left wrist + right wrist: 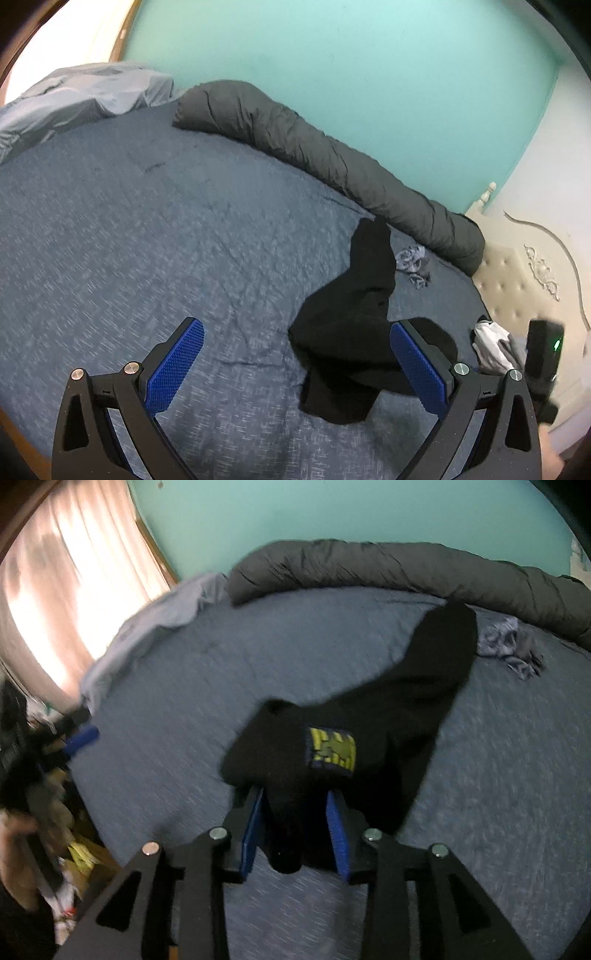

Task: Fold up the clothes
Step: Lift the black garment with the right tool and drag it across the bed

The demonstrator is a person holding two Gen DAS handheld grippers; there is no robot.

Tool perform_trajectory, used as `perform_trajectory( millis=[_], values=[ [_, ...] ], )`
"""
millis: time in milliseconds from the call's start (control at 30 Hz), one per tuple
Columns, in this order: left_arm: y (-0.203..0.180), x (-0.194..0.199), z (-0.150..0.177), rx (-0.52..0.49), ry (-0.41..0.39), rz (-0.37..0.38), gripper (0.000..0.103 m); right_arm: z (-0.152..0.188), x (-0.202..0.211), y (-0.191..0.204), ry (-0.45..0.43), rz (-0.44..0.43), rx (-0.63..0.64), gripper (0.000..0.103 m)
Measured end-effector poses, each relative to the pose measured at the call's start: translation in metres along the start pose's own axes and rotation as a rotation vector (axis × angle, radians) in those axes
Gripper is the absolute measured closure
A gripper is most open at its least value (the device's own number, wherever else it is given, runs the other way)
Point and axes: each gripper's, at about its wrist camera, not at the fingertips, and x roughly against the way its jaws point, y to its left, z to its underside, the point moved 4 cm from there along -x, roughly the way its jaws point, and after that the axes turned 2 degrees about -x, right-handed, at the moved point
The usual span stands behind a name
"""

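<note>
Right claw (295,812) grips black garment (369,716) — probably.

Black garment on a mottled blue bedspread, before a turquoise wall.

The garment (351,314) is seen in plain black, and a patch (331,748) of yellow and olive on a dark blue ground is shown on it in the right wrist view. The bedspread (147,229) is flecked blue and white. A dark grey quilt (314,147) is rolled along the far edge, against the turquoise wall (351,55). A grey-and-white patterned cloth (413,262) lies beside the garment. Blue textured pads on black frames are carried by the left gripper (295,365) and the right gripper (297,823). A pale blue sheet (85,96) is seen far left, a cream headboard (517,280) at right.
</note>
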Motion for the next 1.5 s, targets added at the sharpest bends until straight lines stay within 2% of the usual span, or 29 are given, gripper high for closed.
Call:
perform_trajectory(
  millis=[33,67,133,233,400,600,667,800,867,1100,1133,1233,1500],
  values=[
    [-0.002,-0.006,0.004,-0.003,0.011,0.006,0.0,0.006,-0.003,-0.007,0.001,0.005,-0.005,0.059],
    [-0.004,-0.012,0.009,-0.007,0.023,0.01,0.0,0.012,-0.003,-0.016,0.002,-0.001,-0.02,0.048],
    [-0.008,-0.024,0.017,-0.022,0.046,0.002,0.0,0.027,-0.007,-0.039,0.017,0.003,-0.063,0.038],
    [-0.012,-0.042,0.028,-0.055,0.083,-0.013,0.0,0.051,-0.011,-0.072,0.031,0.011,-0.138,0.038],
    [-0.019,-0.061,0.032,-0.084,0.104,-0.028,0.0,0.073,0.015,-0.104,-0.029,-0.033,-0.236,0.037],
    [-0.035,-0.072,0.031,-0.11,0.105,-0.018,0.0,0.072,0.056,-0.115,-0.103,-0.011,-0.157,0.037],
    [-0.041,-0.076,0.033,-0.108,0.119,-0.003,0.0,0.07,0.057,-0.128,-0.118,0.004,-0.179,0.037],
    [-0.056,-0.08,0.041,-0.114,0.144,0.024,0.0,0.057,0.055,-0.157,-0.169,0.024,-0.296,0.036],
    [-0.066,-0.081,0.046,-0.137,0.157,0.037,0.0,0.05,0.049,-0.168,-0.206,0.046,-0.347,0.026],
    [-0.09,-0.086,0.059,-0.207,0.203,0.053,0.0,0.056,0.018,-0.194,-0.243,0.08,-0.506,0.025],
    [-0.091,-0.088,0.061,-0.209,0.21,0.051,0.0,0.059,0.014,-0.197,-0.243,0.109,-0.517,0.025],
    [-0.097,-0.095,0.068,-0.219,0.233,0.052,0.0,0.069,0.008,-0.203,-0.269,0.106,-0.548,0.025],
    [-0.113,-0.128,0.095,-0.281,0.307,0.043,0.0,0.084,0.006,-0.207,-0.309,0.14,-0.506,0.025]
  ],
)
